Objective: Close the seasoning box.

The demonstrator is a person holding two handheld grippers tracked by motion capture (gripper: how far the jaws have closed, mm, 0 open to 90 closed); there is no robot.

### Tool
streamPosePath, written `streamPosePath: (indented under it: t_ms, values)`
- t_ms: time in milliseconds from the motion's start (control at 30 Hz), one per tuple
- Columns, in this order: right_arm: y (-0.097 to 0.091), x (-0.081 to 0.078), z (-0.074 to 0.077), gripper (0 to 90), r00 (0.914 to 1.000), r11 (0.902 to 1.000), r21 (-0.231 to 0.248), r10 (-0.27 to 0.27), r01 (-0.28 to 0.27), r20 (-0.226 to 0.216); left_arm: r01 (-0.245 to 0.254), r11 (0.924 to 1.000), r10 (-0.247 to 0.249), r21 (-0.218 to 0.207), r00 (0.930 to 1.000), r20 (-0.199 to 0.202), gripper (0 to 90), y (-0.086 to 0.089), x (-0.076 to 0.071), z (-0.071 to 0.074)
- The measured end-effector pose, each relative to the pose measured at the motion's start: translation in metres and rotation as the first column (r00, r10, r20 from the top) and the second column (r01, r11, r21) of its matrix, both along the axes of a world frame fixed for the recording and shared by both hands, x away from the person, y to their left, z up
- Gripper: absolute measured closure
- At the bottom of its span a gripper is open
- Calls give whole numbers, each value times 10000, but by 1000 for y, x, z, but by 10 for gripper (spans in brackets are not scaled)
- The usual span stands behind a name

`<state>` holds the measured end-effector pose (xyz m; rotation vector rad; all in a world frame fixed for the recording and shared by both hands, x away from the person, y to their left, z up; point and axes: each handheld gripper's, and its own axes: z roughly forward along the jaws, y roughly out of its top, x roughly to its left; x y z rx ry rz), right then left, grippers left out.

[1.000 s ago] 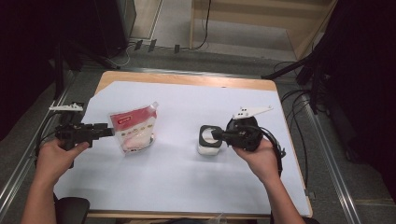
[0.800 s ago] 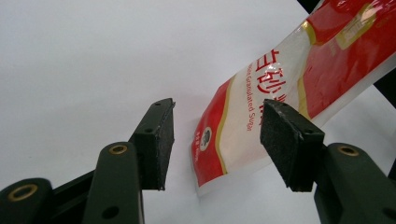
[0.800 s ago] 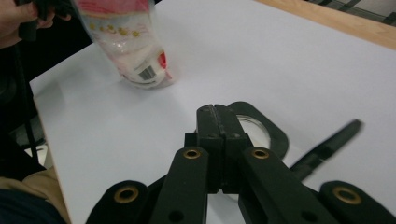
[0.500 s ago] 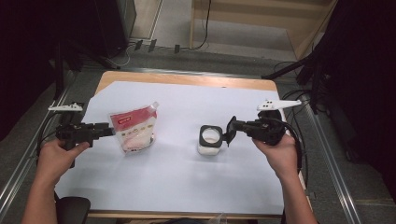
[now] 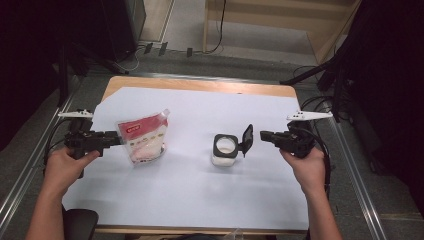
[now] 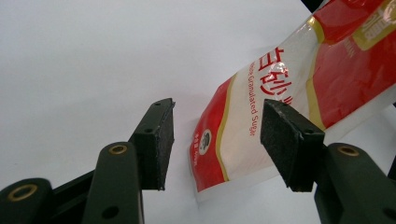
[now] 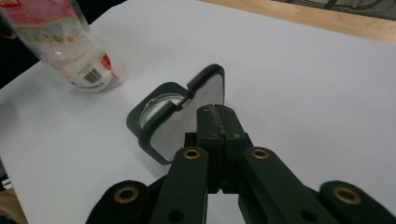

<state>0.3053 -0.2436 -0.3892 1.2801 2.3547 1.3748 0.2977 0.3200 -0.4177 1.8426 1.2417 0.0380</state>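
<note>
A red and white sugar bag (image 5: 145,137) stands on the white sheet at the left. My left gripper (image 5: 119,139) is level at the bag's left edge. In the left gripper view its jaws stand open around the bag's lower corner (image 6: 233,135), and the pads (image 6: 161,140) do not touch it. A small white container (image 5: 224,150) with a black square rim sits right of centre, its hinged black lid (image 5: 247,140) flipped up on its right side. My right gripper (image 5: 264,135) is shut just right of the lid with nothing in it. In the right gripper view its tips (image 7: 215,112) point at the lid (image 7: 208,88).
The white sheet (image 5: 200,200) covers most of the wooden table (image 5: 200,86). Metal rails (image 5: 362,200) run along both sides of the table. Cables trail from both grippers, and dark stands and furniture rise behind the far edge.
My right gripper has drawn back to the right from the container's top, and the black lid has swung up and open. The left gripper and the bag have stayed put.
</note>
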Motion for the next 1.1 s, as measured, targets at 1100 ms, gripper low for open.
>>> streamPosePath:
  t_ms: [1100]
  values:
    - [29,10,-40,900,9955,9993,153,345,-333,-887,-4,9994,3,-350,10000,-17,462,-1,1,-1]
